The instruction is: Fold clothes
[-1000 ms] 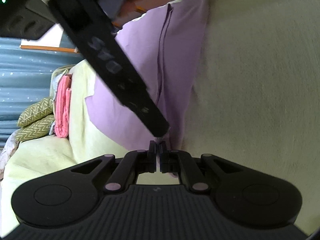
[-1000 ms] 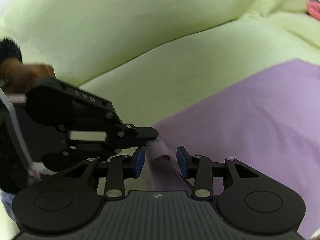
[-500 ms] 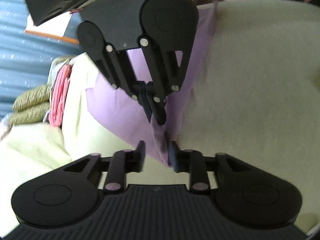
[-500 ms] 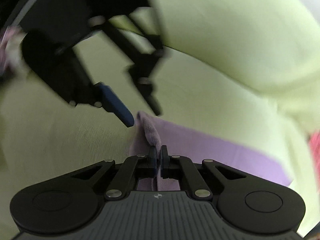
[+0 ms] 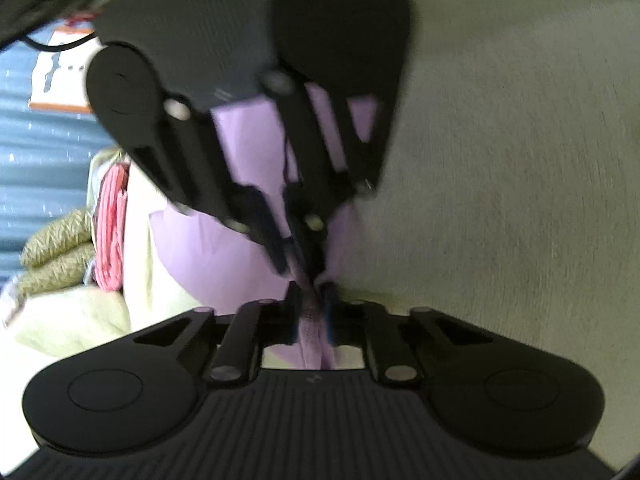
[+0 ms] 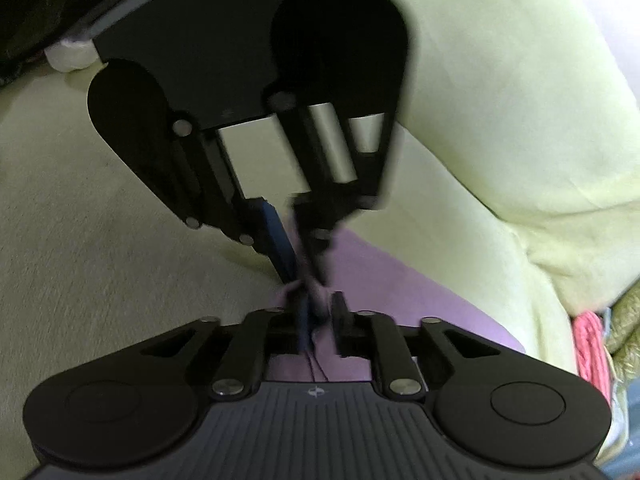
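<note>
A lilac garment [image 5: 208, 248] lies on a pale yellow-green cover [image 5: 500, 160]; it also shows in the right wrist view [image 6: 400, 292]. My two grippers face each other tip to tip over one bunched edge of it. My left gripper [image 5: 310, 300] has its jaws partly closed around a fold of the lilac cloth. My right gripper [image 6: 320, 312] is slightly open, with the cloth and a dark thread between its pads. The right gripper fills the upper left wrist view [image 5: 298, 256]; the left gripper fills the upper right wrist view [image 6: 306, 268].
A pink folded cloth [image 5: 110, 224] and olive zigzag-patterned cloths [image 5: 56, 256] are stacked at the left, by a blue wall [image 5: 36, 168]. The same pink cloth [image 6: 592, 352] shows at the right wrist view's right edge. A thick yellow-green cushion [image 6: 520, 100] rises behind.
The left gripper opened, then closed in again on the lilac fold. The right gripper shut on the cloth, then opened a little. The two grippers moved closer, tip to tip.
</note>
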The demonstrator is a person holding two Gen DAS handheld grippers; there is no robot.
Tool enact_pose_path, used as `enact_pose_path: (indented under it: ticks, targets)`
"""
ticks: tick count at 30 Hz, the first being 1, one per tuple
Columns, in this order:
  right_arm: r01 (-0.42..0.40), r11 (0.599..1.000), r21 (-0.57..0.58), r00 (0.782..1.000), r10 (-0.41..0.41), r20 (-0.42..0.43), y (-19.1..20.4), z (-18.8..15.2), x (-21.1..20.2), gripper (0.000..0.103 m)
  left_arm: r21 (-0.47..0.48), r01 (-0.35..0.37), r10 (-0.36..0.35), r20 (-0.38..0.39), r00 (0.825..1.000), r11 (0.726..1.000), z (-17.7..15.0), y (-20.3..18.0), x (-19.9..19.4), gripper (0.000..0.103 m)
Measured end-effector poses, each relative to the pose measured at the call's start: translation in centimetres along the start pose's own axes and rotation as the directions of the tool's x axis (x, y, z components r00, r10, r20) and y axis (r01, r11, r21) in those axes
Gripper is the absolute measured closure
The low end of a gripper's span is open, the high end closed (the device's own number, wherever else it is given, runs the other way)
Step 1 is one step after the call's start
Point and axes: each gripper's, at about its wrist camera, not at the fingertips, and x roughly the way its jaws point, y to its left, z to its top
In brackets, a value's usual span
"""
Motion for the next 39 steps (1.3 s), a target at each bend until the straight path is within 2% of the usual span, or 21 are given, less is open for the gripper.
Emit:
enact_pose_path:
  ticks: [2, 5, 10, 14, 17, 20, 23, 25, 28, 29, 31, 34, 35, 36, 37, 39]
  targets:
    - [0.028, 0.996, 0.080, 0.999, -0.026, -0.027, -0.2, -1.1, -1.9, 0.067, 0.006, -0.008, 0.008, 0.005, 1.000, 1.000, -0.2, -0.1, -0.3, 0.098]
    - [0.064, 0.986, 0.155, 0.995, -0.051, -0.085, 0.5, -3.7, -5.5, 0.060, 0.002, 0.004, -0.004, 0.009, 1.000, 1.000, -0.2, 0.3, -0.7, 0.098]
    - [0.078, 0.991, 0.104, 0.976, -0.055, -0.211, 4.3, -9.2, -9.8, 0.060, 0.030, 0.004, -0.004, 0.014, 1.000, 1.000, -0.2, 0.4, -0.6, 0.098]
    - [0.130, 0.990, 0.055, 0.962, -0.112, -0.248, 5.7, -12.6, -9.6, 0.057, 0.033, 0.004, -0.004, 0.004, 1.000, 0.999, 0.1, 0.4, -0.4, 0.098]
    - [0.165, 0.986, 0.022, 0.965, -0.157, -0.211, 7.3, -12.8, -8.2, 0.054, 0.015, 0.006, -0.006, -0.006, 1.000, 1.000, 0.6, -0.1, -0.8, 0.099]
    - [0.230, 0.973, -0.006, 0.959, -0.228, -0.171, 7.4, -12.9, -7.4, 0.054, -0.004, 0.002, -0.002, -0.016, 1.000, 1.000, 1.0, 0.1, -0.5, 0.099]
    - [0.286, 0.958, 0.002, 0.953, -0.284, -0.106, 7.1, -13.2, -8.7, 0.055, -0.058, 0.007, -0.008, -0.029, 1.000, 0.998, 1.3, 0.2, -0.5, 0.100]
    - [0.336, 0.942, -0.012, 0.940, -0.337, -0.056, 7.4, -13.4, -8.6, 0.054, -0.103, 0.018, -0.022, -0.039, 0.999, 0.995, 1.6, 0.8, -0.4, 0.100]
    - [0.427, 0.904, -0.018, 0.904, -0.427, -0.012, 7.3, -14.2, -7.5, 0.050, -0.156, 0.038, -0.047, -0.049, 0.998, 0.987, 1.7, 1.7, -0.3, 0.100]
    - [0.441, 0.898, 0.001, 0.898, -0.441, -0.008, 6.9, -14.5, -7.4, 0.050, -0.171, 0.045, -0.055, -0.051, 0.997, 0.984, 1.8, 2.0, -0.2, 0.100]
    - [0.438, 0.898, 0.028, 0.899, -0.438, -0.005, 6.6, -14.8, -7.7, 0.050, -0.188, 0.054, -0.064, -0.050, 0.997, 0.981, 1.7, 2.4, -0.2, 0.100]
    - [0.413, 0.911, 0.006, 0.911, -0.413, 0.007, 6.8, -14.9, -7.6, 0.063, -0.182, 0.055, -0.066, -0.056, 0.996, 0.982, 1.7, 2.5, -0.1, 0.100]
    - [0.394, 0.919, -0.010, 0.919, -0.394, 0.009, 6.8, -14.9, -7.6, 0.070, -0.178, 0.057, -0.068, -0.059, 0.996, 0.982, 1.8, 2.5, -0.1, 0.100]
    - [0.357, 0.934, -0.022, 0.934, -0.357, 0.008, 6.7, -14.9, -7.6, 0.078, -0.175, 0.063, -0.075, -0.064, 0.995, 0.983, 1.8, 2.5, -0.2, 0.100]
    - [0.303, 0.953, -0.022, 0.953, -0.303, 0.001, 6.2, -14.7, -7.5, 0.090, -0.174, 0.075, -0.088, -0.067, 0.994, 0.982, 1.8, 2.8, -0.1, 0.100]
    - [0.238, 0.971, 0.013, 0.971, -0.238, -0.010, 4.9, -14.6, -8.0, 0.093, -0.172, 0.106, -0.120, -0.072, 0.990, 0.979, 1.8, 3.5, -0.1, 0.099]
